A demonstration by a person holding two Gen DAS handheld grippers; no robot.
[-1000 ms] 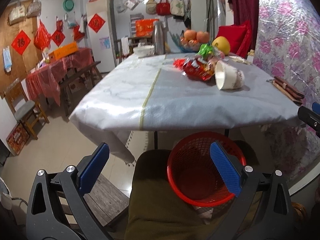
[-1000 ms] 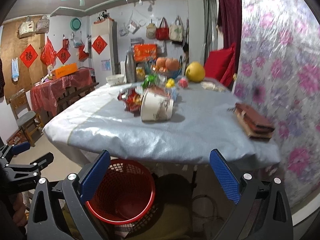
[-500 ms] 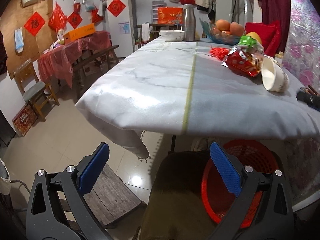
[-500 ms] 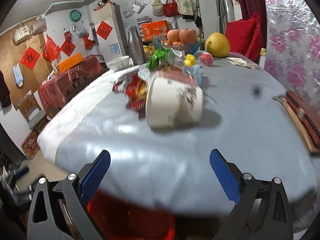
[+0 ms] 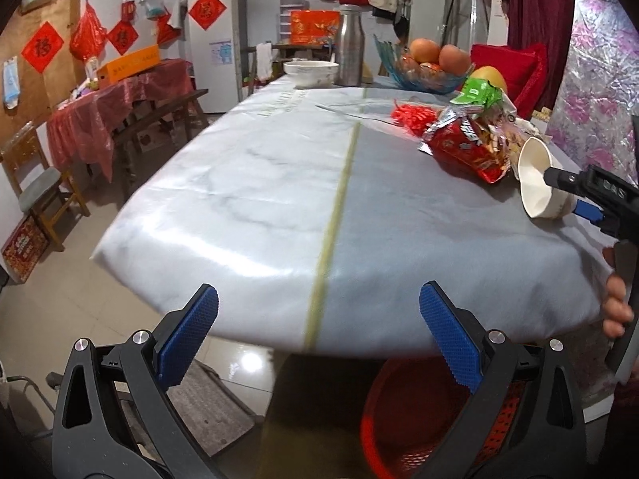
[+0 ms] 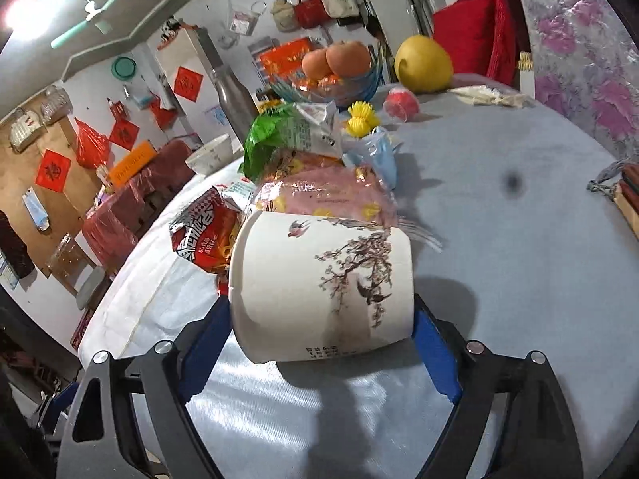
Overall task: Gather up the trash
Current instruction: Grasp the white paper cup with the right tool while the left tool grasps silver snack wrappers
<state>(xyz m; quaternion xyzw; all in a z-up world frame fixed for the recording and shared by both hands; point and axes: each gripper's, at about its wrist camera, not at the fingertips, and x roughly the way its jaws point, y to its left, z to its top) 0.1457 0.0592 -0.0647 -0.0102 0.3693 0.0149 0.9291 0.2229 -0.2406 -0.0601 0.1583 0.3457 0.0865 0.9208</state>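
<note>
A white paper cup [image 6: 319, 287] with a blossom print lies on its side on the grey tablecloth [image 6: 519, 279]. My right gripper [image 6: 321, 319] straddles it lengthwise; its jaws are closing, and the blue pads [image 6: 429, 331] touch the cup's mouth and base. Behind the cup lie a red snack bag [image 6: 203, 239], a pink wrapper [image 6: 319, 195] and a green wrapper [image 6: 279, 135]. From the left wrist view the cup [image 5: 535, 187] and right gripper [image 5: 587, 199] sit far right. My left gripper [image 5: 319, 327] hangs open and empty at the table's front edge, beside a red mesh basket [image 5: 403, 419] on the floor.
At the far end stand a fruit bowl [image 6: 339, 80], a yellow pomelo [image 6: 423, 64], a steel flask [image 5: 351, 52] and a white bowl [image 5: 311, 74]. A brown wallet [image 6: 627, 199] lies at the right edge. A hand [image 5: 617, 303] holds the right gripper. A wooden bench [image 5: 207, 407] stands below left.
My right gripper has moved forward over the table until the paper cup lies between its jaws, which have narrowed. My left gripper has drifted closer to the table edge, leaving the basket at lower right.
</note>
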